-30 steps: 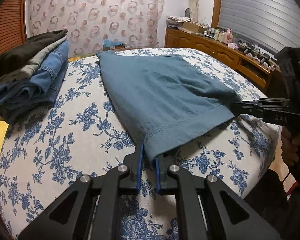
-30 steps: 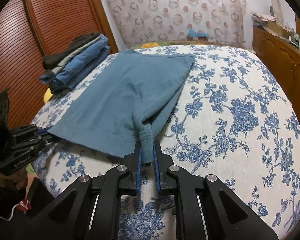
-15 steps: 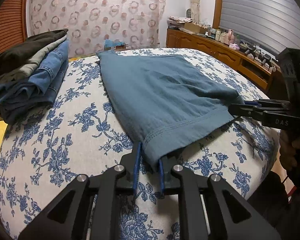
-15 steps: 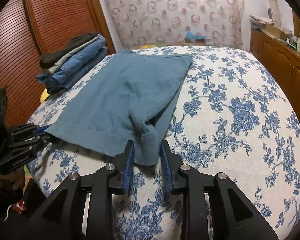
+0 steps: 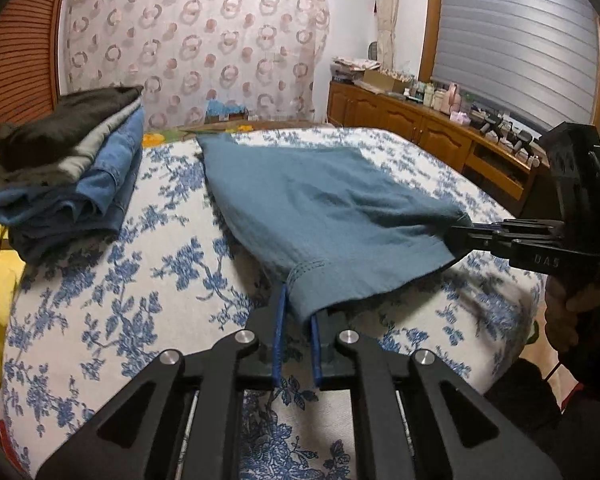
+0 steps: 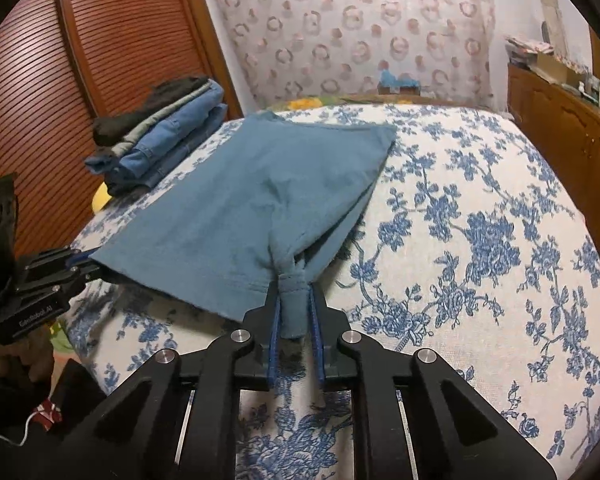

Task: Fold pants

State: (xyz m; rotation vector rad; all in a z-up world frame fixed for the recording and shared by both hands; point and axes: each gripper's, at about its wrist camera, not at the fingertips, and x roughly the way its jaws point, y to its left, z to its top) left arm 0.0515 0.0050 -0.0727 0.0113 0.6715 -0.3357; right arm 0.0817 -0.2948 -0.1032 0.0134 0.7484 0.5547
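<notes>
Teal blue pants (image 5: 320, 208) lie folded lengthwise on the flowered bed cover (image 5: 140, 280), hem end toward me. My left gripper (image 5: 298, 312) is shut on the near left hem corner, held slightly above the cover. My right gripper (image 6: 294, 312) is shut on the bunched right hem corner. The pants (image 6: 240, 208) stretch between both grippers. The right gripper also shows in the left wrist view (image 5: 460, 232), and the left gripper in the right wrist view (image 6: 80, 264).
A stack of folded jeans and dark clothes (image 5: 64, 172) sits on the bed's far left, also in the right wrist view (image 6: 160, 136). A wooden sideboard (image 5: 440, 140) with clutter runs along the right. A slatted wooden door (image 6: 80, 80) stands left.
Both grippers opened briefly half a second ago, then shut again on the hem corners. The hem end now hangs lifted and taut between them.
</notes>
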